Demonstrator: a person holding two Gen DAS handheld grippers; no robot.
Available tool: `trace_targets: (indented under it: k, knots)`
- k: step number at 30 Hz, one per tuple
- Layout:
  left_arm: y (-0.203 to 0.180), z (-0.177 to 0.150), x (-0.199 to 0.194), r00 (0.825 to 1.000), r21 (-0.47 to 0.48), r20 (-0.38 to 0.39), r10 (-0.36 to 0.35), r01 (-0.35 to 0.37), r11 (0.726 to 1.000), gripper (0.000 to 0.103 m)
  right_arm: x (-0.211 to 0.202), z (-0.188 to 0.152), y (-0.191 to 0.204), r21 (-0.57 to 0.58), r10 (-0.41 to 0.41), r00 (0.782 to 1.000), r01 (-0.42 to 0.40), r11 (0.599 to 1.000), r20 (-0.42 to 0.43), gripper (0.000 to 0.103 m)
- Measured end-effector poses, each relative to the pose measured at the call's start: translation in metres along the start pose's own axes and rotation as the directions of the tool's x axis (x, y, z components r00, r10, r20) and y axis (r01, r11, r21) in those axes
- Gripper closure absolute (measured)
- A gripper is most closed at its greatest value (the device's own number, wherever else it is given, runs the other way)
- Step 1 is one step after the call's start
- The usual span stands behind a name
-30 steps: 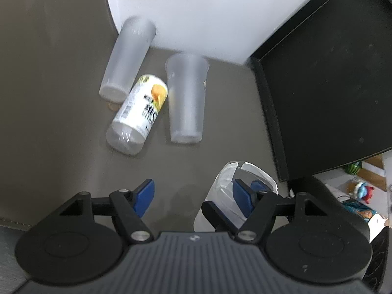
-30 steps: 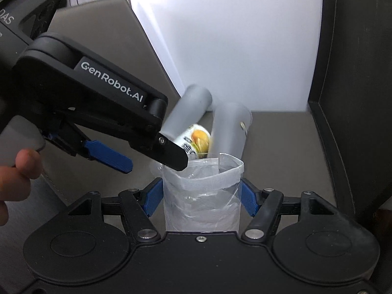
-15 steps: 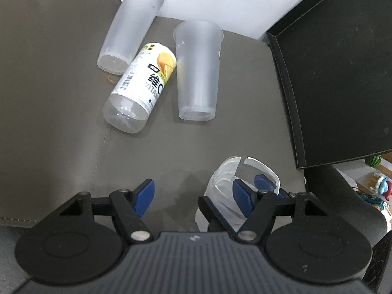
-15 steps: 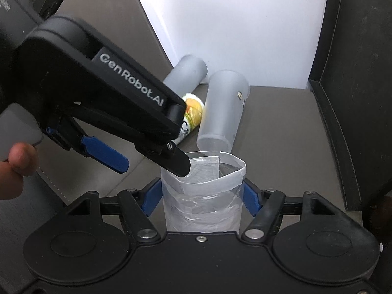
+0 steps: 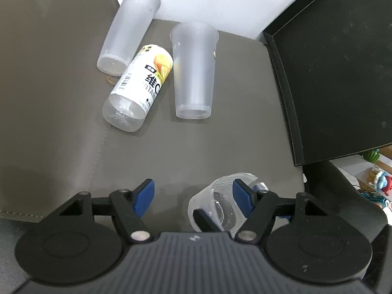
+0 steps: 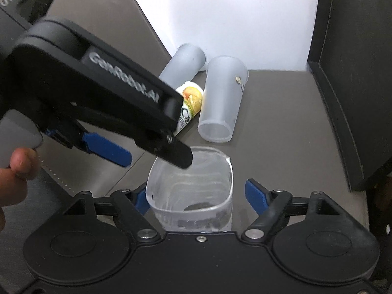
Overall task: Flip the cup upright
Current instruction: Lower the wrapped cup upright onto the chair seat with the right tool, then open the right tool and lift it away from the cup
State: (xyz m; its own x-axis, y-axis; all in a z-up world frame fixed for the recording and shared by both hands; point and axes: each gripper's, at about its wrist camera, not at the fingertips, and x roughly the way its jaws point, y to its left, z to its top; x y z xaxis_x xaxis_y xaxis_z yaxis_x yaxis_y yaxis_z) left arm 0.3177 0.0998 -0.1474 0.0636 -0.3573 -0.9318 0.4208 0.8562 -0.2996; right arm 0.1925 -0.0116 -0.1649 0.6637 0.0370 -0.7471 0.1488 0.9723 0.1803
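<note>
Through the left wrist camera I saw my left tongs (image 5: 192, 193) spread wide, pinching nothing. Their right blue pad sat inside the mouth of the clear cup (image 5: 221, 203), which stood upright on the grey counter (image 5: 61, 98); I saw nothing inside it. Ahead of the tongs lay two frosted cups, one (image 5: 193, 71) straight ahead and one (image 5: 128, 30) ahead to the left, with a labelled bottle (image 5: 140, 88) between them, apparently empty. A black tray (image 5: 343, 73) lay to the right.

Through the right wrist camera my right tongs (image 6: 196, 197) were spread around the clear cup (image 6: 191, 196), the right pad apart from its wall. The left tongs (image 6: 156, 155) reached in from the left, one fingertip over the cup's rim.
</note>
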Motion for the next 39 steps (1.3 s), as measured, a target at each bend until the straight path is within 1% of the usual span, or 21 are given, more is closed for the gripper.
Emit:
trace_targets:
  k: [3, 5, 13, 15, 18, 20, 29, 34, 37, 39]
  knots:
    - [-0.001, -0.002, -0.012, 1.000, 0.000, 0.024, 0.001, -0.001, 1.000, 0.034, 0.001, 0.005, 0.001, 0.012, 0.015, 1.000, -0.015, 1.000, -0.026, 0.024]
    - [-0.001, -0.004, -0.020, 0.999, -0.002, 0.040, 0.005, -0.005, 1.000, 0.034, -0.002, 0.007, 0.004, 0.010, 0.018, 0.999, -0.018, 1.000, -0.028, 0.017]
    - [-0.001, -0.016, -0.055, 0.996, 0.008, 0.091, 0.022, -0.023, 1.000, 0.034, -0.014, 0.016, 0.012, 0.004, 0.009, 1.000, -0.008, 1.000, -0.010, 0.013]
    - [0.000, -0.020, -0.064, 0.994, 0.007, 0.106, 0.027, -0.028, 1.000, 0.030, -0.023, 0.007, 0.014, 0.002, 0.004, 1.000, -0.004, 1.000, 0.002, 0.011]
    - [0.001, -0.026, -0.077, 0.990, 0.003, 0.138, 0.037, -0.038, 0.999, 0.025, -0.032, 0.007, 0.015, 0.001, 0.000, 1.000, 0.000, 1.000, 0.014, 0.009]
    - [0.001, -0.030, -0.086, 0.987, 0.006, 0.155, 0.040, -0.041, 0.999, 0.023, -0.040, 0.006, 0.015, 0.007, -0.002, 1.000, 0.002, 1.000, 0.025, 0.007]
    - [0.001, -0.055, -0.117, 0.977, 0.016, 0.209, 0.049, -0.054, 0.998, 0.019, -0.074, 0.005, 0.017, 0.020, 0.002, 0.996, -0.004, 1.000, 0.087, 0.004]
    - [-0.004, -0.069, -0.133, 0.969, 0.029, 0.239, 0.060, -0.069, 0.997, 0.018, -0.103, 0.007, 0.014, 0.061, 0.047, 0.994, -0.053, 0.997, 0.101, 0.002]
    - [-0.006, -0.078, -0.142, 0.964, 0.040, 0.257, 0.063, -0.075, 0.996, 0.017, -0.116, 0.008, 0.014, 0.045, 0.037, 0.992, -0.042, 0.998, 0.120, 0.000]
    - [-0.009, -0.085, -0.147, 0.961, 0.051, 0.270, 0.065, -0.082, 0.995, 0.015, -0.125, 0.009, 0.013, 0.050, 0.046, 0.991, -0.053, 0.997, 0.122, 0.000]
